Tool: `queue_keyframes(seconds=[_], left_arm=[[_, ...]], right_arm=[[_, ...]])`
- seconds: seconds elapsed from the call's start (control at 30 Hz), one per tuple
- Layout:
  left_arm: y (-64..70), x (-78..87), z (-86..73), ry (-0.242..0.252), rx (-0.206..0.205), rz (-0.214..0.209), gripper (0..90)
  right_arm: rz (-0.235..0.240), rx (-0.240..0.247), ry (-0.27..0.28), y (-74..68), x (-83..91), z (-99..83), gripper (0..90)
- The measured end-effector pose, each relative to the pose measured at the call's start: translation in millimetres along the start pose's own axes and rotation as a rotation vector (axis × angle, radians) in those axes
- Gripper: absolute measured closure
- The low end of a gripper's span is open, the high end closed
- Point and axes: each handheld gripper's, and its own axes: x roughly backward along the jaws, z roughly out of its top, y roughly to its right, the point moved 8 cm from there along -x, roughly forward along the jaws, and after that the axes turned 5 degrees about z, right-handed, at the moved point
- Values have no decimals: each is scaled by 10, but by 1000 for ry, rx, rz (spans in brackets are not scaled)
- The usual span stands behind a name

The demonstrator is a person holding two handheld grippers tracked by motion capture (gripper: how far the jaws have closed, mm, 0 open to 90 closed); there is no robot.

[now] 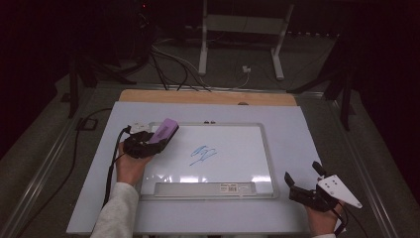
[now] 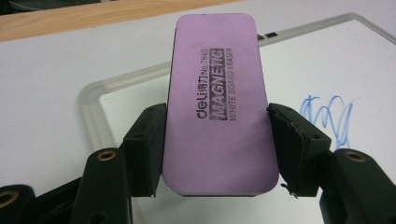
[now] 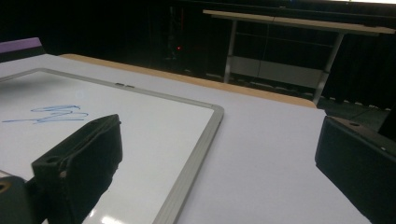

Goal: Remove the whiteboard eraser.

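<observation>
Gripping one flat purple eraser (image 2: 217,100) with rounded corners by its long sides, the left tongs (image 1: 145,143) hold it over the near-left corner of the smooth, glossy whiteboard (image 1: 247,148) on the matte white table (image 1: 297,124). One blue scribble (image 1: 203,154) marks the board's middle inside its pale rounded frame. Well apart at the table's right edge, the right tongs (image 1: 303,184) gape wide, holding nothing.

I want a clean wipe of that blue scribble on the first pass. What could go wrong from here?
1. The left gripper clamps the purple eraser only near its rear end, so pressing down may pivot it or let it slip.
2. The blue scribble lies mid-board, to the eraser's right; a tilted eraser could smear it instead of clearing it.
3. The right gripper rests open beside the whiteboard, not on it, so the board might slide while wiping.
</observation>
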Motion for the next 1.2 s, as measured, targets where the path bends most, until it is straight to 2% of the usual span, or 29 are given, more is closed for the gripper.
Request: queue_keyframes(seconds=[0.37, 0.87, 1.2], left_arm=[[195, -1, -30, -6, -47, -29, 416], [401, -55, -91, -13, -75, -60, 416], [530, -99, -168, -41, -113, -79, 416]], right_arm=[[2, -5, 1, -8, -7, 1, 13], [5, -2, 1, -6, -17, 1, 13], [8, 2, -6, -13, -28, -11, 29]])
